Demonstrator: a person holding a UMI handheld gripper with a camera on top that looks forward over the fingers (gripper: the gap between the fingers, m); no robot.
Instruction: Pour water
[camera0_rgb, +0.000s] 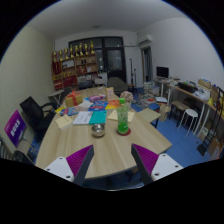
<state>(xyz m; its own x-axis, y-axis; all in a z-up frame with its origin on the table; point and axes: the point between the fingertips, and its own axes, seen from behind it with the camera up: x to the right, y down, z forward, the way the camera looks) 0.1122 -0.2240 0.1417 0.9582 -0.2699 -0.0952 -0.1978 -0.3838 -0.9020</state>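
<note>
Gripper view looks across cluttered table (100, 150) in office room; gripper (108, 160) fingers spread apart, holding nothing, purple pads (146, 156) visible on both; green bottle (123, 119) stands upright mid-table, well beyond fingers; small metal bowl (98, 129) just beside it; judgement: task barely begun; approach, grasp, tilt over bowl all remain.

We note a light wooden table (95, 150). On it, a green bottle (123, 121) stands beside a grey metallic bowl (98, 129). Multicoloured papers (100, 102) lie beyond the bottle. Purple pads (146, 158) line the gripper (112, 163) fingers. The floor (185, 142) is blue.
</note>
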